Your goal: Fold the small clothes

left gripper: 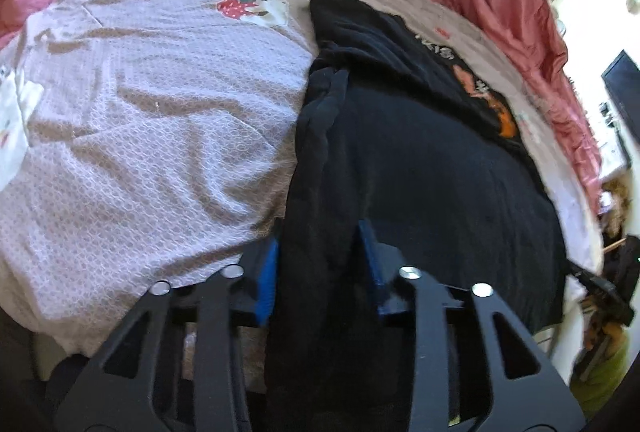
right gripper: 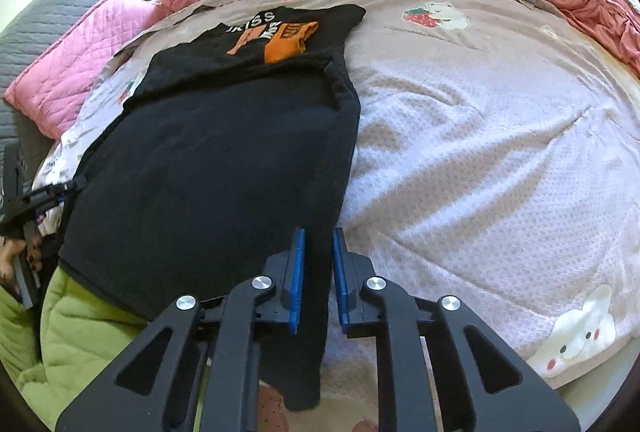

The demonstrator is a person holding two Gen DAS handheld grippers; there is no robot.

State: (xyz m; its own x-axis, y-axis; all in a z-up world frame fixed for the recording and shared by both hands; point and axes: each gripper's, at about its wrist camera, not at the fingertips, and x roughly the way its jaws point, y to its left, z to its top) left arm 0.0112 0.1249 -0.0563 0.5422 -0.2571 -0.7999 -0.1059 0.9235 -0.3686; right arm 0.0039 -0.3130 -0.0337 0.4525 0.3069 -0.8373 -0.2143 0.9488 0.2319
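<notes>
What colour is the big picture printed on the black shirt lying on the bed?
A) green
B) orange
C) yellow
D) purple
B: the black shirt has an orange print with white letters at its far end, seen in the right wrist view.

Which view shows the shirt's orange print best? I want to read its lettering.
The right wrist view: the orange print faces the camera, with white letters above. The left wrist view shows the print sideways and squashed at the garment's far edge.

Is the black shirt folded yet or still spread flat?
Partly folded: black shirt has its printed top section doubled over; the lower body lies spread on the bedspread.
</notes>
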